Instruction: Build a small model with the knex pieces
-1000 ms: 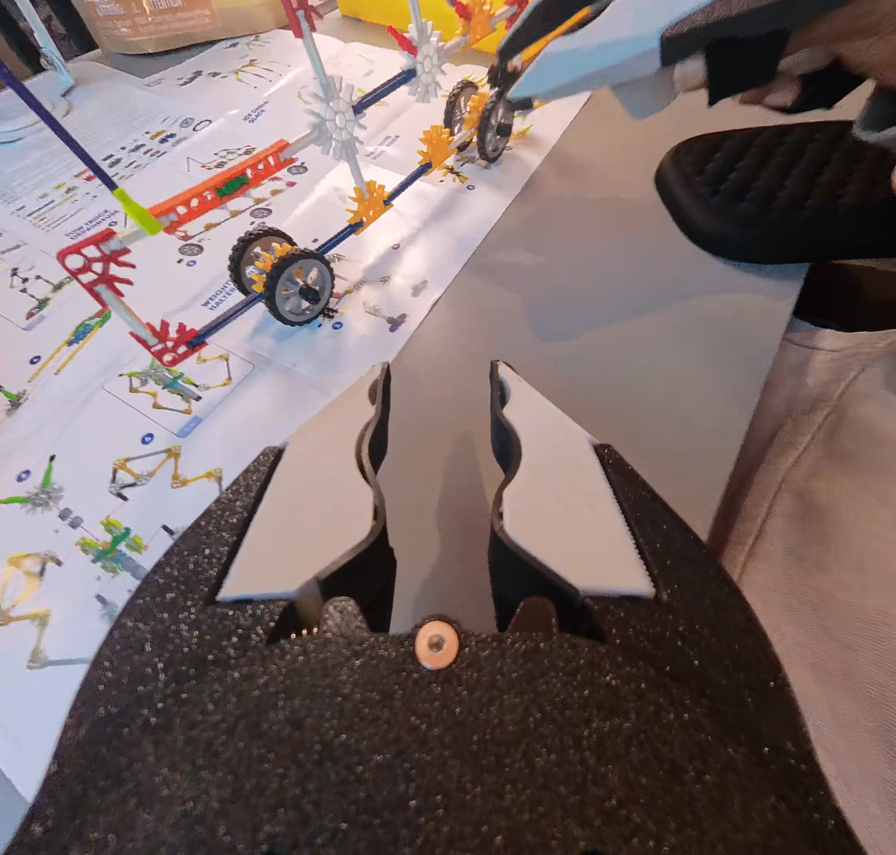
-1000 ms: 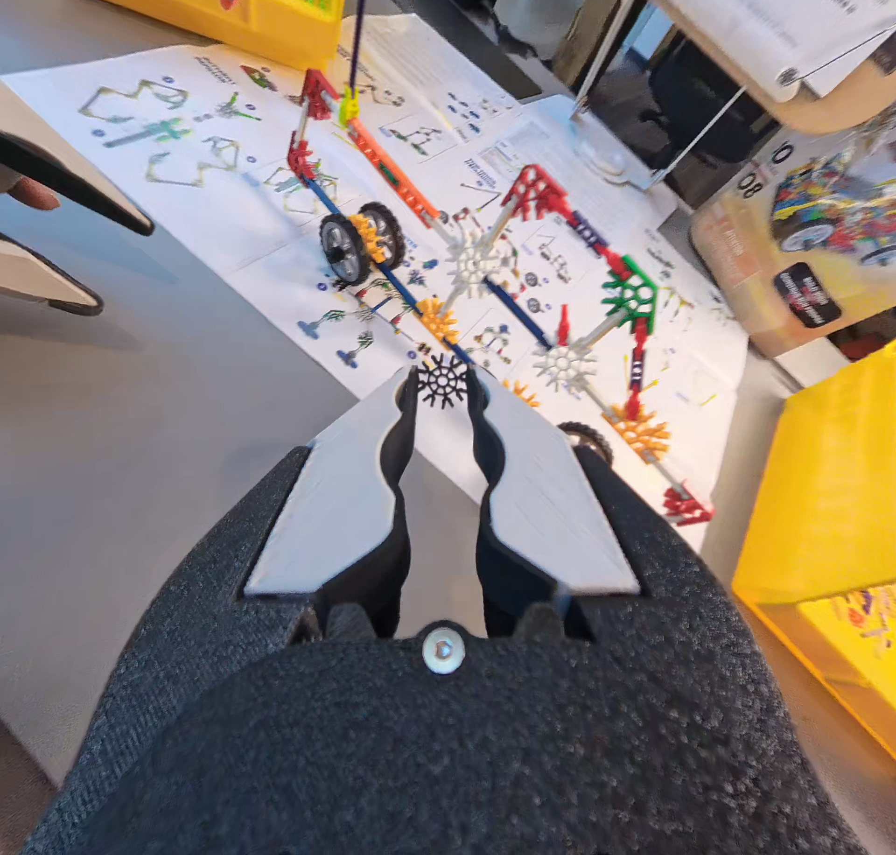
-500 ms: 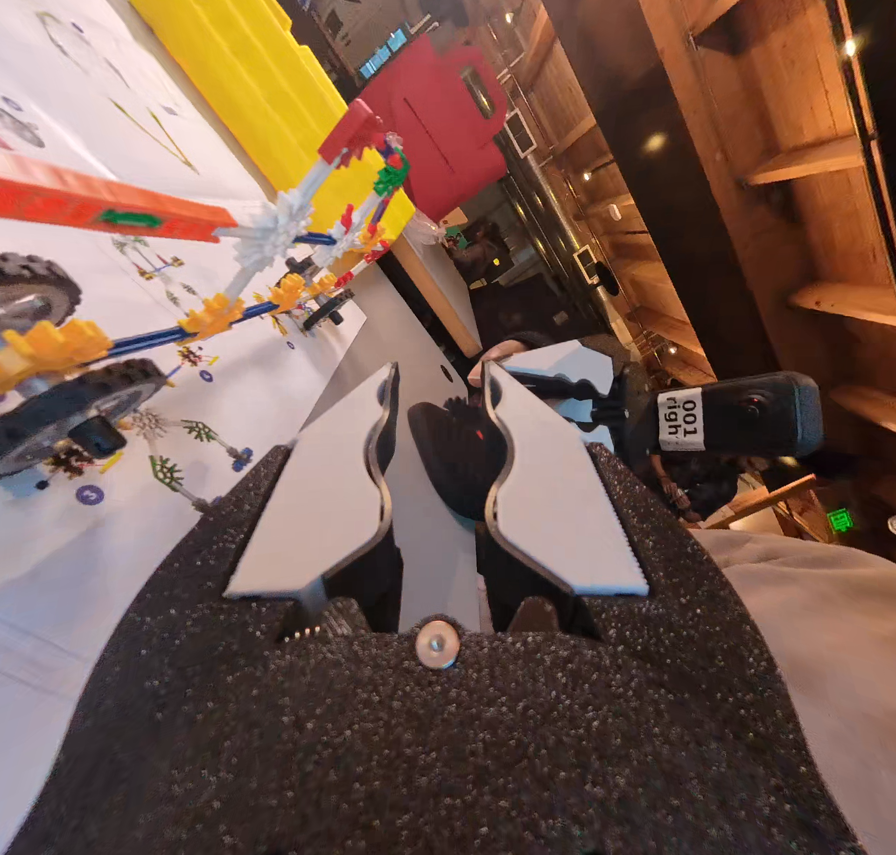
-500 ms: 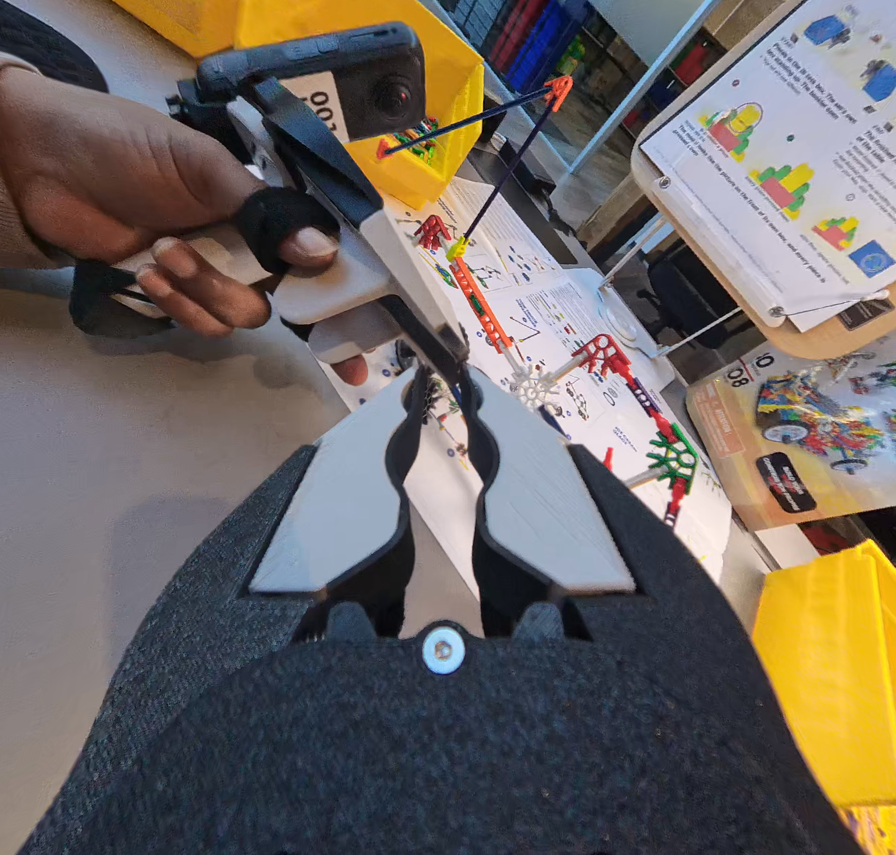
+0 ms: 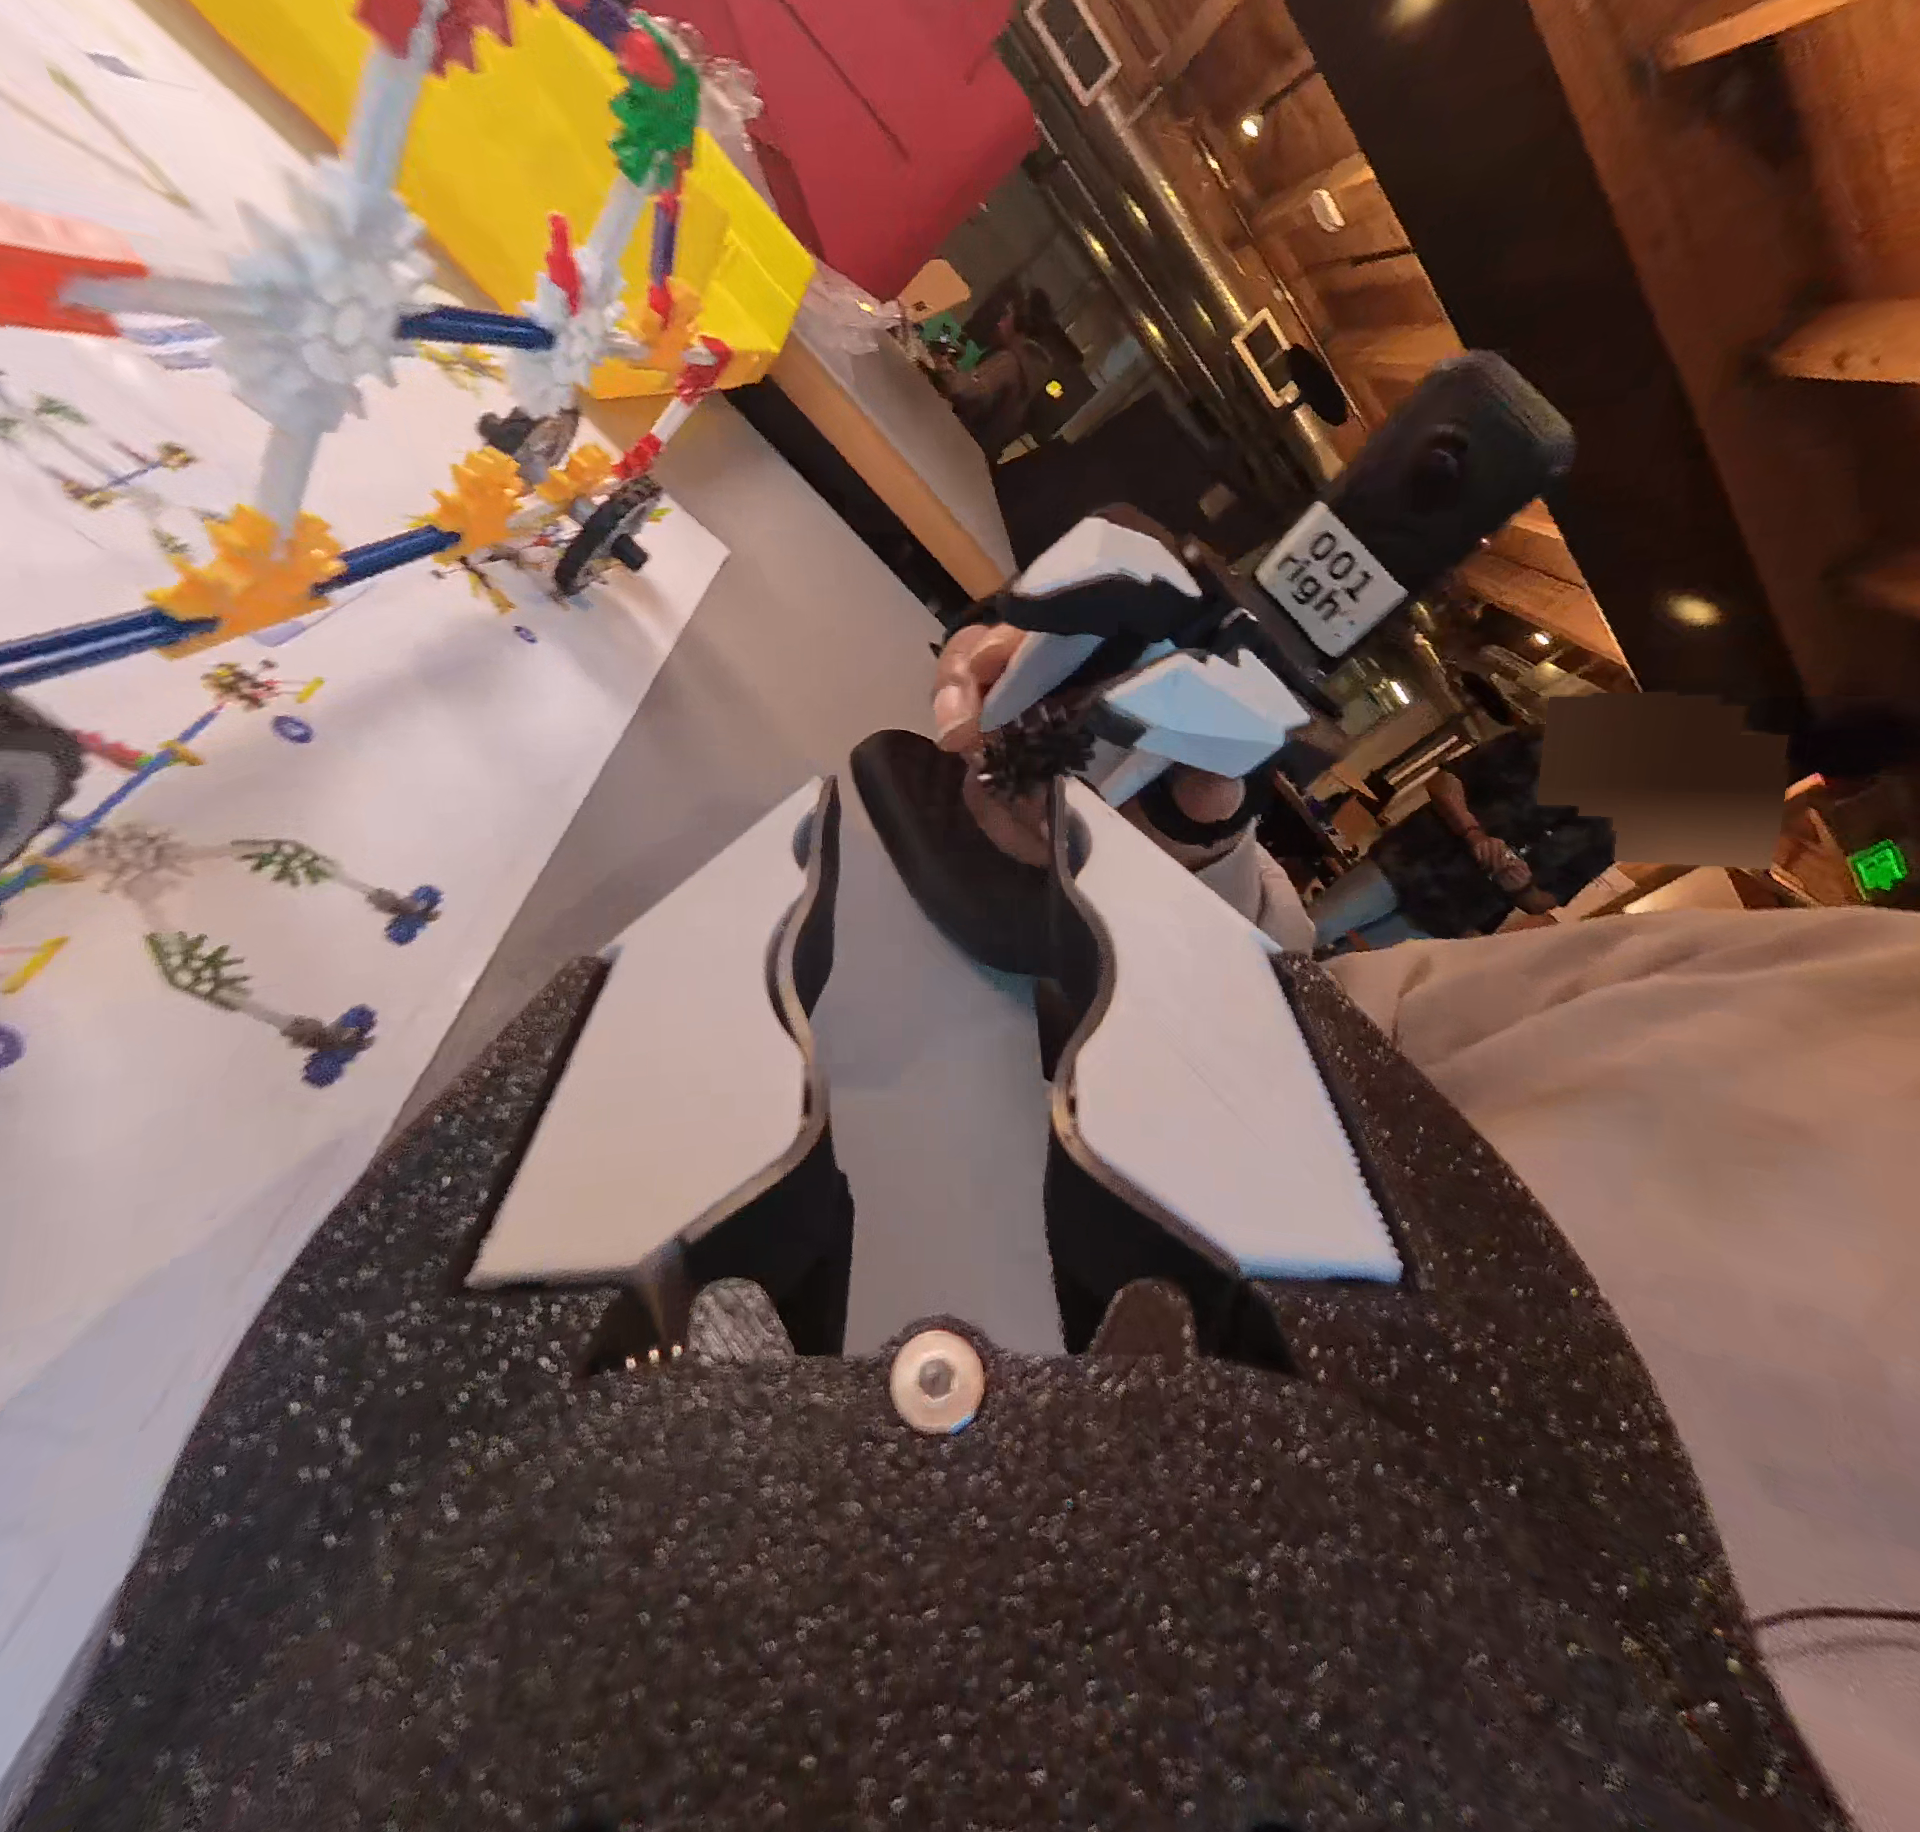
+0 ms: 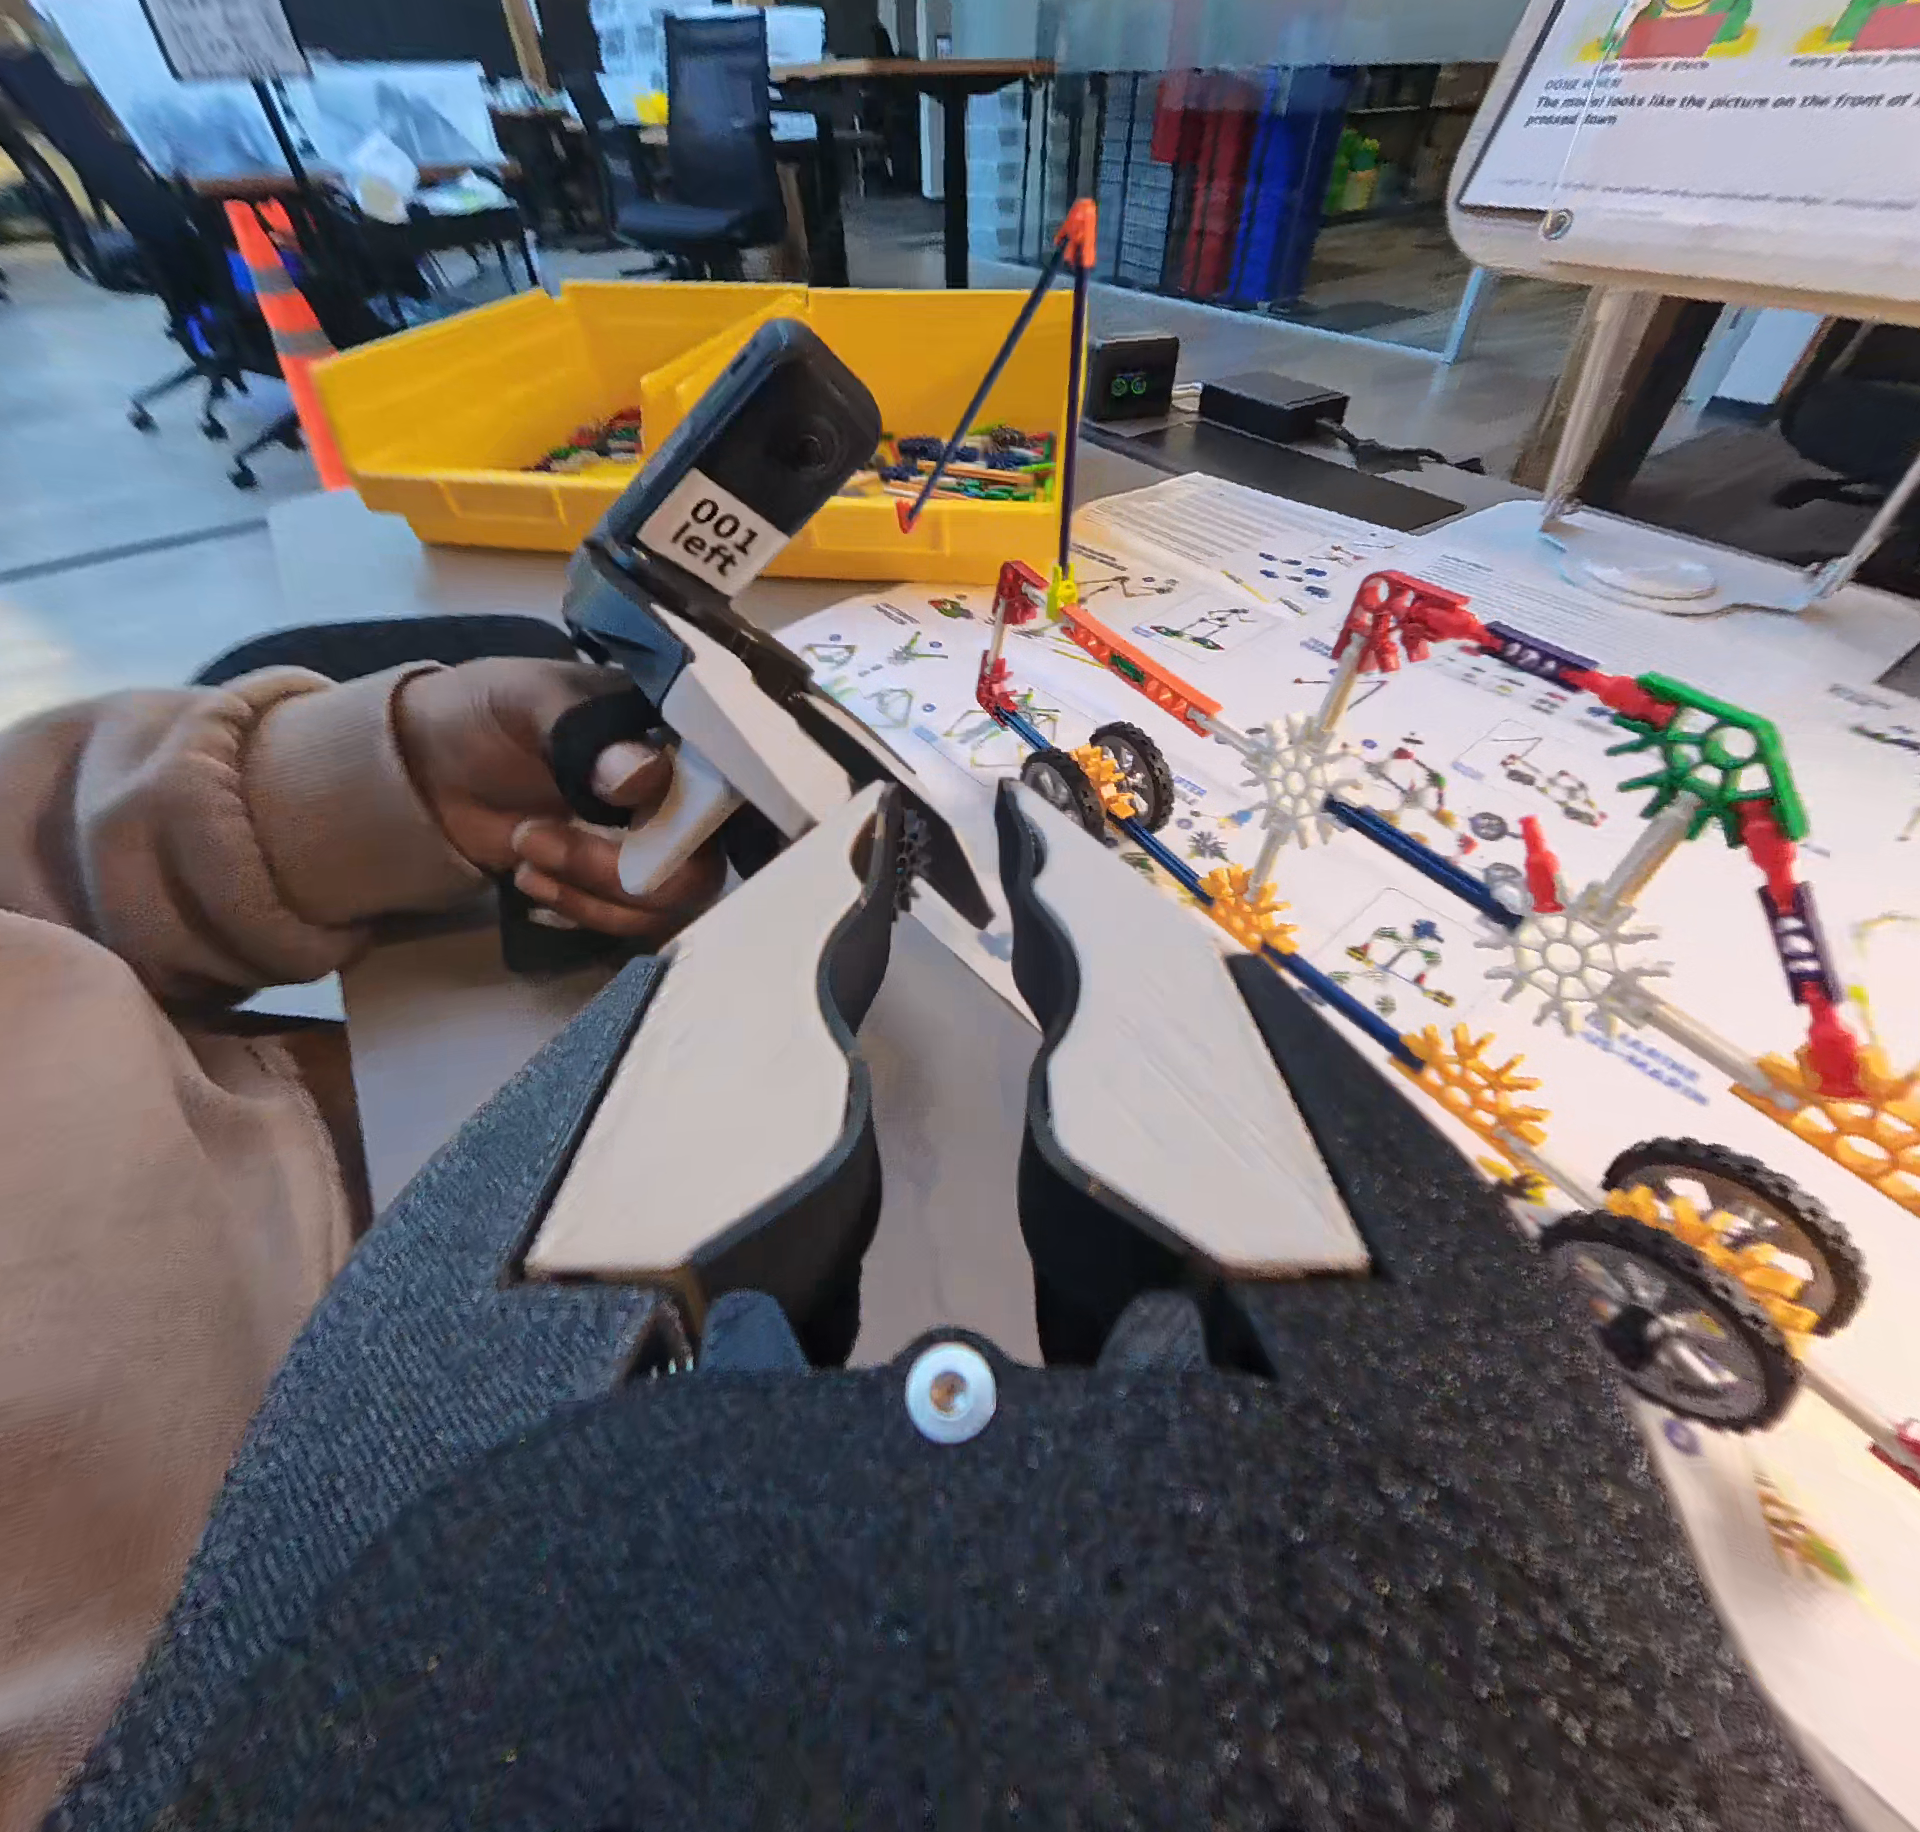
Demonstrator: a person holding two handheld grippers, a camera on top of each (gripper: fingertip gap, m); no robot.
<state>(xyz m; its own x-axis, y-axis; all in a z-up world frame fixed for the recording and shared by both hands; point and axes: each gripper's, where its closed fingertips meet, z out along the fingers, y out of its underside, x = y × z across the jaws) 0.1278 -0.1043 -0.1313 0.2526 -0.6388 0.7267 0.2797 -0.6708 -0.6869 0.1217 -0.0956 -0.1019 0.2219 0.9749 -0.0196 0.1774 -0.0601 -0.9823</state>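
Note:
My right gripper (image 6: 948,808) is shut on a small black snowflake-shaped connector (image 6: 911,850), which sits edge-on against its left finger. In the left wrist view the same connector (image 5: 1023,748) shows at the right gripper's tips (image 5: 1049,717). My left gripper (image 5: 942,803) is open, its tips just below and to either side of the connector, not closed on it. In the right wrist view the left gripper (image 6: 935,878), held in a hand (image 6: 499,774), reaches into the gap between my right fingers. A colourful rod-and-connector vehicle model (image 6: 1294,774) stands on the paper to the right (image 5: 317,291).
The model rests on a white instruction sheet (image 6: 1195,556) on a grey table (image 6: 935,1055). Yellow bins of loose parts (image 6: 499,432) stand behind the left gripper. A board on a stand (image 6: 1714,120) is at the back right. Another yellow bin (image 5: 520,151) lies beyond the model. The tips of both grippers are at nearly the same place.
The right gripper carried the black connector away from the model toward the left gripper. The left gripper swung up to face it. Their tips are now close together.

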